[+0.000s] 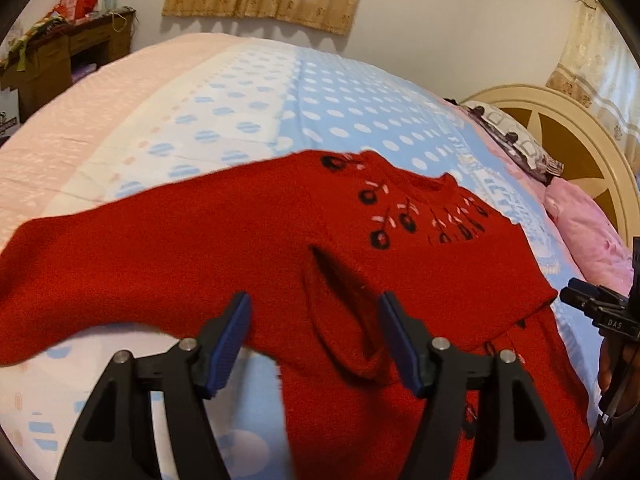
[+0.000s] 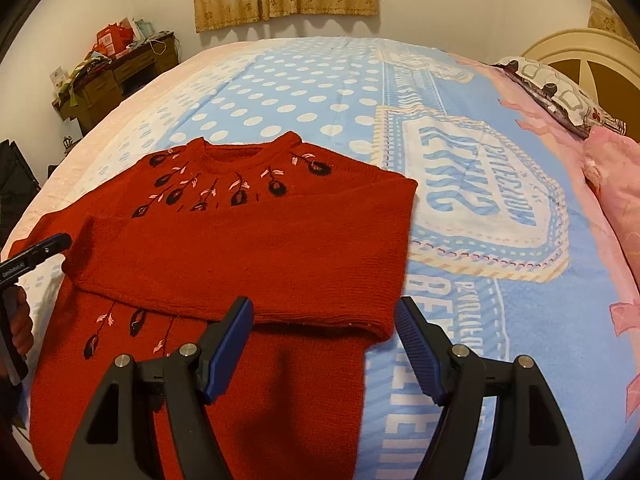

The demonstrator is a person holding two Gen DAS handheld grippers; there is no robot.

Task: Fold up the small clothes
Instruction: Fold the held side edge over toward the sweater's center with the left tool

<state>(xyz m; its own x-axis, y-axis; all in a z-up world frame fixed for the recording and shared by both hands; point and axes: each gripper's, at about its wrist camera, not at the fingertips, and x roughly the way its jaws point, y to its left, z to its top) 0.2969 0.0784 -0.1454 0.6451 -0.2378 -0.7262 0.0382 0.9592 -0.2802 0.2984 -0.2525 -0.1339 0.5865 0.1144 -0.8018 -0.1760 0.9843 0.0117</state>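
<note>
Red sweater lying flat on a bed, one sleeve already folded across its chest, both grippers hovering spread over it.

The sweater, knitted with dark flowers below the neckline, is resting on the blue dotted bedspread, collar pointing away. The left gripper is standing spread and holding nothing, its blue pads on either side of a puckered fold near the armpit; the other sleeve is stretching out unfolded to its left. The right gripper is also spread and empty, hanging over the folded sleeve's lower edge. To do this step well, it seems best to be pinching the loose sleeve near its cuff, carrying it straight across, and smoothing that pucker first.
</note>
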